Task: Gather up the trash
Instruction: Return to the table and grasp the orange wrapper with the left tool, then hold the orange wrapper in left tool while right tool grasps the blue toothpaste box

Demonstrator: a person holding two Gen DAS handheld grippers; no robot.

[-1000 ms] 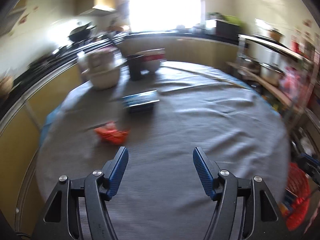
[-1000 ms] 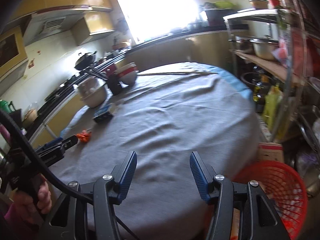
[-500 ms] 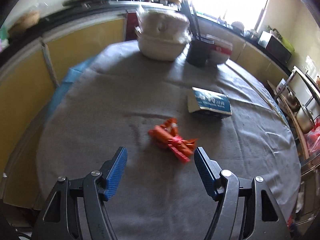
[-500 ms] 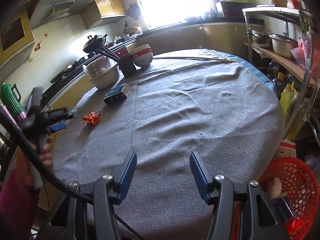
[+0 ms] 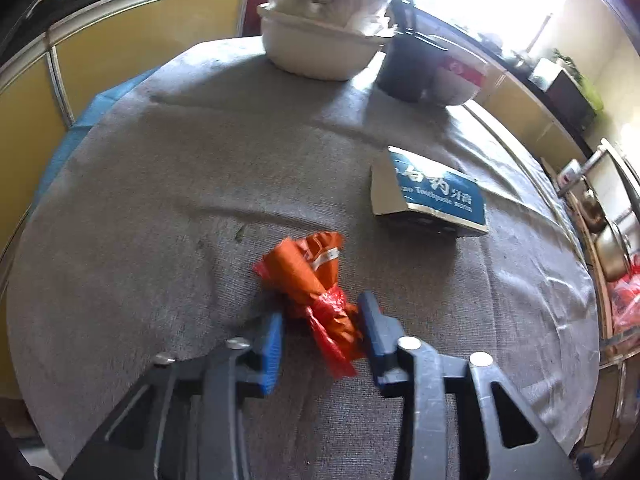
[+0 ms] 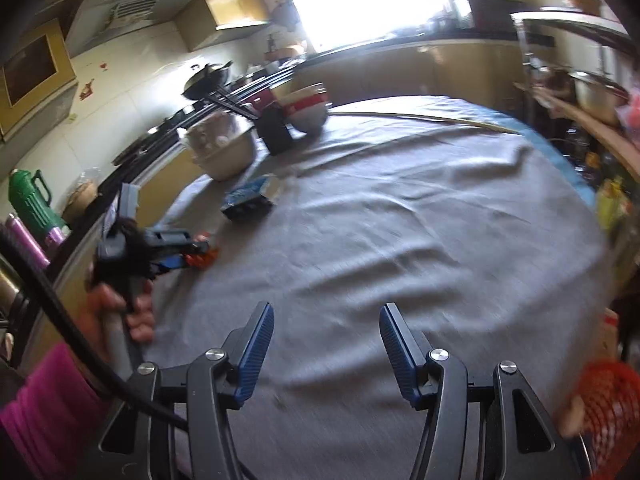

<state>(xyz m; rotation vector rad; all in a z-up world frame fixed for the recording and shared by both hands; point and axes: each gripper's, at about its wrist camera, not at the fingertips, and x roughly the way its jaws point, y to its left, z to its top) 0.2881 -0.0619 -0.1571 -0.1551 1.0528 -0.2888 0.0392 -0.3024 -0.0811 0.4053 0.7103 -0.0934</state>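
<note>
Trash, a crumpled orange wrapper (image 5: 310, 280), lies on the desk (image 5: 160, 184) just in front of the toothpaste box (image 5: 430, 196). It has now been reached: the left gripper (image 5: 320, 334) is closing around its lower end, seemingly touching. A lift is likely next. The right gripper (image 6: 326, 350) is held unclenched and empty.

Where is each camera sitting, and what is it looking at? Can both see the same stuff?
Left wrist: sits on the left tool, looking down at the orange wrapper between its closing fingers.
Right wrist: sits on the open right tool, looking across the grey tablecloth; a hand and pink sleeve show.
Both see the wrapper, blue box, white basin.
</note>
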